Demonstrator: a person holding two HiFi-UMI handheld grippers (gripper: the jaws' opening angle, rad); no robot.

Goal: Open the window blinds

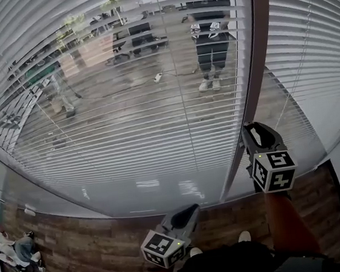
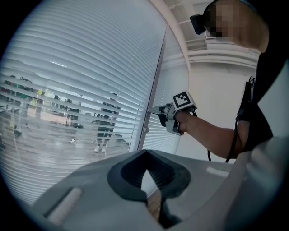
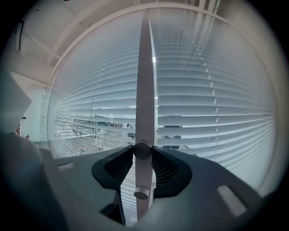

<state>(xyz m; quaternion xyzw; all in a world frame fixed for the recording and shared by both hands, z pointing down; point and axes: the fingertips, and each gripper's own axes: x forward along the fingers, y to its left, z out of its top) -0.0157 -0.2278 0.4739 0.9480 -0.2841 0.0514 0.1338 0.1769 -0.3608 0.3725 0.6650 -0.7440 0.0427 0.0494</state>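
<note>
Right gripper (image 1: 255,130) is raised at the post (image 3: 144,81) that stands between the two window panes. Its jaws are closed on a small round knob (image 3: 142,150) on the face of that post, one pad on each side. I see a second knob (image 3: 141,192) just below the first, outside the jaws.

Left gripper (image 2: 144,152) hangs lower and nearer my body, above the wood floor (image 1: 91,251) and well short of the glass. Its jaw tips meet, with nothing between them. From the left gripper view my right forearm reaches out to the post.

Blinds (image 1: 124,107) cover both panes, left and right of the post, with the slats lying level. On the lower part of each pane the slats stand apart enough to see between them: a wood floor, some furniture and a standing figure show through. Higher up, the slats read as a pale, nearly solid band. Thin cords run down across the slats on both panes. The blinds hang down to near the bottom of the glass.
</note>
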